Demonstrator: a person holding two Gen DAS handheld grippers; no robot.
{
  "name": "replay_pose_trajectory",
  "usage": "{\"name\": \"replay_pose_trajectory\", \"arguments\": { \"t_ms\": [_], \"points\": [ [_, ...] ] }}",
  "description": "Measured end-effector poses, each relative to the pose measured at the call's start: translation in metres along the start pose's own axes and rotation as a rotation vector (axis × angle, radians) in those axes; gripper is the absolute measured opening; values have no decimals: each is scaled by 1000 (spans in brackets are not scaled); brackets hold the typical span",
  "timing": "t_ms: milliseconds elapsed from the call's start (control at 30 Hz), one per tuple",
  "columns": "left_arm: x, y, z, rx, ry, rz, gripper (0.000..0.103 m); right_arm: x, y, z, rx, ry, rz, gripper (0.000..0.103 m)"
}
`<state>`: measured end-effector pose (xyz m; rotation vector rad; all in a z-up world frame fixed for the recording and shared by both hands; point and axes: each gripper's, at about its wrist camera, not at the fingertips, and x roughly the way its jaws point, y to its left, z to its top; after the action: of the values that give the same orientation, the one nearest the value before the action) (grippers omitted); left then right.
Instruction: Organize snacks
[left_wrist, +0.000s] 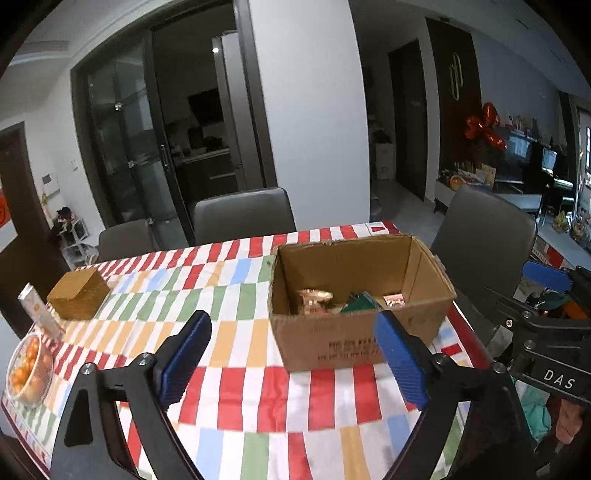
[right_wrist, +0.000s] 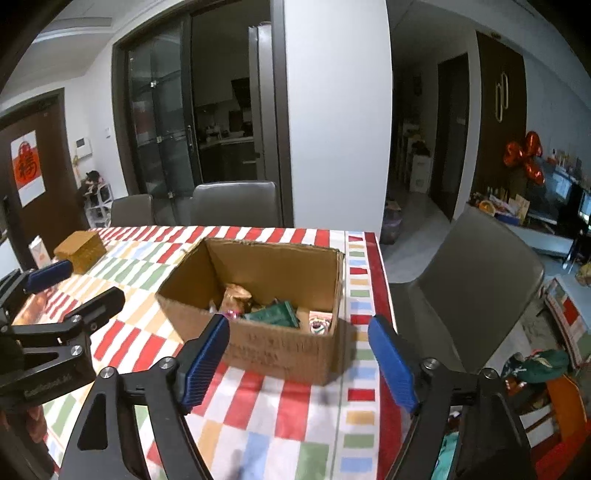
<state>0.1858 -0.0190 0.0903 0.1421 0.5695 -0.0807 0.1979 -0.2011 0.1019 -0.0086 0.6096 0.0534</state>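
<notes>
Snacks (right_wrist: 273, 312), about four, fill one box (right_wrist: 280, 350); both hand-held grippers (left_wrist: 291, 354) (right_wrist: 299, 354) gape empty.

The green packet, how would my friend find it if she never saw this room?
Start at the table with the striped, colourful tablecloth and find the open cardboard box near its right edge. Look down inside: the green packet lies on the bottom, between a shiny gold wrapper and a small pink-and-white packet. It is the only dark green thing in the box.
</notes>
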Motion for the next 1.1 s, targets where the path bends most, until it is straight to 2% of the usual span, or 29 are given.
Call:
{"name": "replay_pose_trajectory", "arguments": {
  "t_ms": [333, 500, 833, 1100],
  "points": [
    [-46, -1, -43, -37, -25, -26, 102, -52, 13, -51, -42, -77, -22, 86],
    [-69, -1, -58, -38, -35, -47, 103, -75, 16, -69, -30, -101, -23, 87],
    [-115, -2, -71, -35, -95, -40, 103, -112, 16, -83, -6, -139, -1, 89],
    [-134, -1, -71, -42, -136, -25, 103, -129, 17, -87, -10, -170, 7, 90]
  ]
}}
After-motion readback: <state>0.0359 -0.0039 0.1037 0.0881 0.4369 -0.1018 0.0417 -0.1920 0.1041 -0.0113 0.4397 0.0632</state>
